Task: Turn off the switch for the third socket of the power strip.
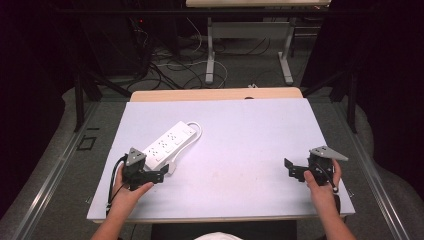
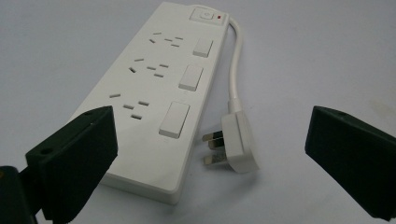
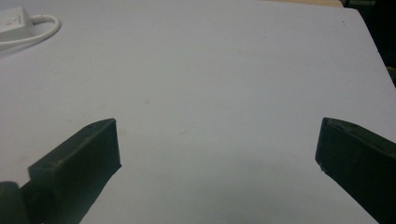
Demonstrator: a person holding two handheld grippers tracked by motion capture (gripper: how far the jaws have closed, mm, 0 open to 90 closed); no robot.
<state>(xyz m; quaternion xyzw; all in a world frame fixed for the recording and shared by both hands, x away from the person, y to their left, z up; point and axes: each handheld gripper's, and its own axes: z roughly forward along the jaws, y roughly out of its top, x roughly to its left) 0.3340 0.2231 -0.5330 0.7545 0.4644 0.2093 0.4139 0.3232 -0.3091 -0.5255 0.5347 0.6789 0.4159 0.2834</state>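
- High view: a white power strip (image 1: 170,141) is lying at an angle in the left middle of the frame on a pale sheet (image 1: 240,150) that is covering the table. Its plug (image 1: 172,167) is sitting at its lower end.
- High view: the left gripper (image 1: 162,175) is sitting in the lower left, held in the person's left hand (image 1: 127,192), its tips just beside the plug and the strip's near end. The right gripper (image 1: 289,169) is sitting in the lower right, held in the right hand (image 1: 322,187), well apart from the strip.
- Left gripper view: the strip is running from the upper middle down to the lower left, with three sockets and three switches. The plug (image 2: 236,147) is lying just right of it, pins pointing toward the strip, with the cord (image 2: 236,60) curving up to the far end. The jaws are standing wide apart, grasping nothing.
- Right gripper view: the jaws are standing released over the bare sheet. A corner of the strip (image 3: 16,21) and a loop of cord are showing in the upper left.
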